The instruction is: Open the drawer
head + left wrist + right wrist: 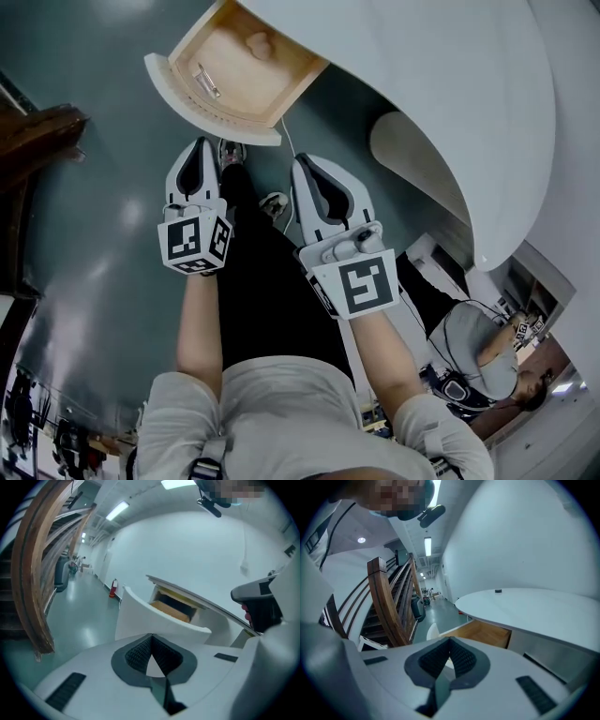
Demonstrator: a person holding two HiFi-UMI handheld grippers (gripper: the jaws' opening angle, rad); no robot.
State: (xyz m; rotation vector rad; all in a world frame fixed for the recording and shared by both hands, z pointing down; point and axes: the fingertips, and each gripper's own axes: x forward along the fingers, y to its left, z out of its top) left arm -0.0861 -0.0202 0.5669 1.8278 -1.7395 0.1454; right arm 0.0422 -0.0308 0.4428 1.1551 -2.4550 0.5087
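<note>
The drawer [202, 105] stands pulled out from the white curved desk [441, 84], showing its pale wooden inside and a small metal piece [207, 80]. Its white curved front faces me. My left gripper [199, 146] hangs just below that front, apart from it, jaws shut on nothing. My right gripper [302, 161] is beside it to the right, also shut and empty. In the left gripper view the shut tips [151, 635] point at the drawer front [159, 618]. The right gripper view has the shut tips [450, 640] before the drawer's wooden side [483, 633].
A wooden stair railing [33, 573] rises at the left, also seen as the railing [389, 606] in the right gripper view. Dark wooden furniture [37, 141] sits at the left edge. Another person [478, 347] sits at the lower right. My shoes [232, 150] stand under the grippers.
</note>
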